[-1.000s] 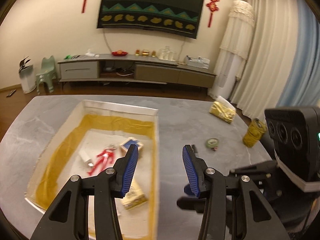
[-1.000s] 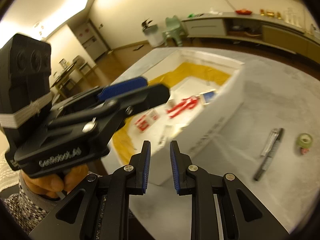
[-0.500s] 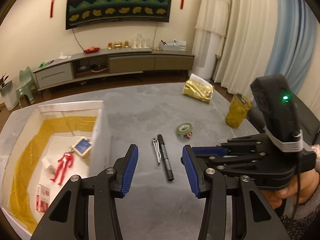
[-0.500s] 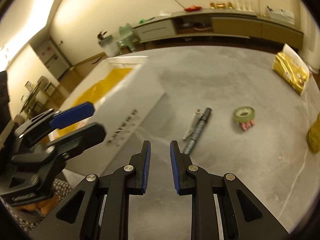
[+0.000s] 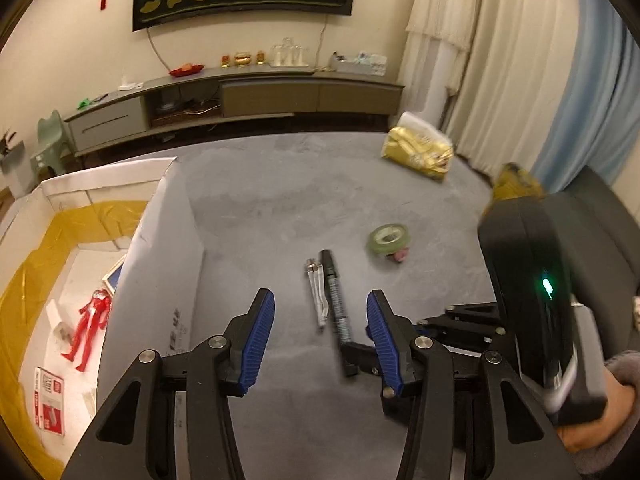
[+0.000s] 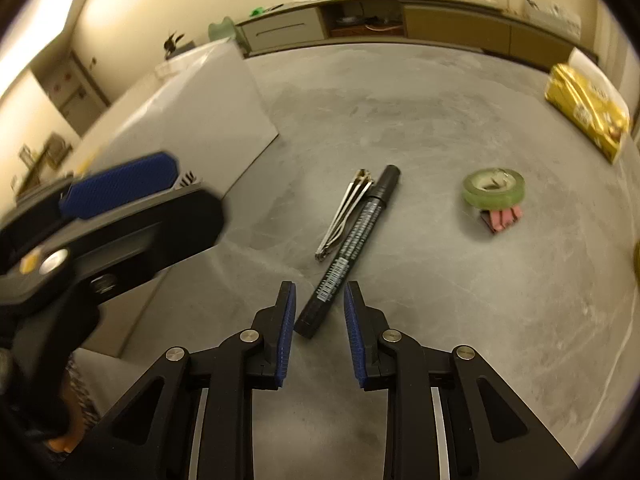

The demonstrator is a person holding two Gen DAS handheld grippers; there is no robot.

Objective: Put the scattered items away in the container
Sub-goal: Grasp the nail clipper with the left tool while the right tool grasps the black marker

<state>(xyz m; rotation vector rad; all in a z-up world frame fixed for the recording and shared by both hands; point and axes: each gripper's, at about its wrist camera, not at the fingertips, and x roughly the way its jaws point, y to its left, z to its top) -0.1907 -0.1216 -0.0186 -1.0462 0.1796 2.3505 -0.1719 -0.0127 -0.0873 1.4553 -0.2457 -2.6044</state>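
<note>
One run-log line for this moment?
right gripper: open, straddling marker end | left gripper: open, empty | clippers, tape on table | box left

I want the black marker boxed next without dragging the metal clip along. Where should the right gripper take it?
Grip the black marker at its near, barcoded end, where the right gripper is open around it. Come from above, jaws across the barrel. The metal clip lies alongside only the far half, so the near end is free.
</note>
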